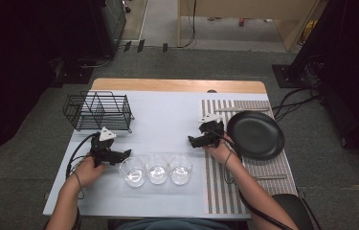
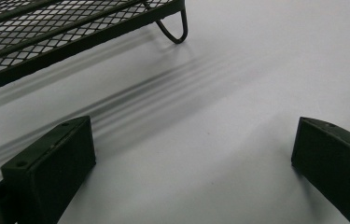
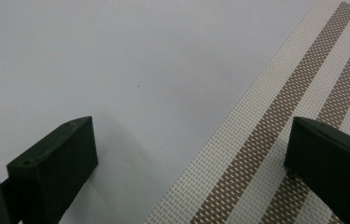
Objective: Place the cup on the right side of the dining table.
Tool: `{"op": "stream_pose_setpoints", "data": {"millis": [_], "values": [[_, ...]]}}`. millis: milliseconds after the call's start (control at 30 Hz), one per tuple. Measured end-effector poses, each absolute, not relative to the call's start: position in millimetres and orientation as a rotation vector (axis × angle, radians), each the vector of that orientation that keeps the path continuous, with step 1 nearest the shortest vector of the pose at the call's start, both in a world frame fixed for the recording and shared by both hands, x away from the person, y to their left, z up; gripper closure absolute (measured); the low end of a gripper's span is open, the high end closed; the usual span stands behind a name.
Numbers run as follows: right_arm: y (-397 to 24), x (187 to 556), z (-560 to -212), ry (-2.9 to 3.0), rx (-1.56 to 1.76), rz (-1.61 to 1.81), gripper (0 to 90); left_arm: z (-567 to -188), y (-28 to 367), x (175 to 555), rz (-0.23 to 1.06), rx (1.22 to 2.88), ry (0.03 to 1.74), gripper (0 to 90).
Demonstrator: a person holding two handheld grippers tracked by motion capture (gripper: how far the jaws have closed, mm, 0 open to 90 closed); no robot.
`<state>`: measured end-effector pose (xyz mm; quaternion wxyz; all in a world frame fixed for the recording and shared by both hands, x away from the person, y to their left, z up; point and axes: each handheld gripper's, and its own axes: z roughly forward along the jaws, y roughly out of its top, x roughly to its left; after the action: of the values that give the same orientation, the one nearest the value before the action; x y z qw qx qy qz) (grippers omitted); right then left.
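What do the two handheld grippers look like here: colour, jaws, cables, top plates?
Both are black. The left gripper and right gripper each carry a light grey three-cornered plate on top and trail a black cable looping back toward the person. In each gripper view the two jaws are matte black, blocky and flat-faced, with small screw holes in the top of one. Forearms are bare, no sleeves visible; no printed markings can be made out.

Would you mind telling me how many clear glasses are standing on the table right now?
3, in a row near the table's front edge: left glass by the left gripper, middle glass, right glass. None appears hidden.
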<state>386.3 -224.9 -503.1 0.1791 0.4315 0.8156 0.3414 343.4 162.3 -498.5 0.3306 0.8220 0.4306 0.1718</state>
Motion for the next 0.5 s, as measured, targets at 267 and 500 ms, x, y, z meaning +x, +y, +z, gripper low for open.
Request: {"op": "stream_pose_setpoints", "data": {"millis": [267,500], "values": [[-224.3,386.2,-503.3,2.296,1.239,0.958,0.3,-498.5,162.4,343.4,0.449,2.149,1.126,0.0],[-224.4,386.5,-503.3,2.295,1.239,0.95,0.0,-498.6,162.5,343.5,0.447,2.147,1.126,0.0]]}}
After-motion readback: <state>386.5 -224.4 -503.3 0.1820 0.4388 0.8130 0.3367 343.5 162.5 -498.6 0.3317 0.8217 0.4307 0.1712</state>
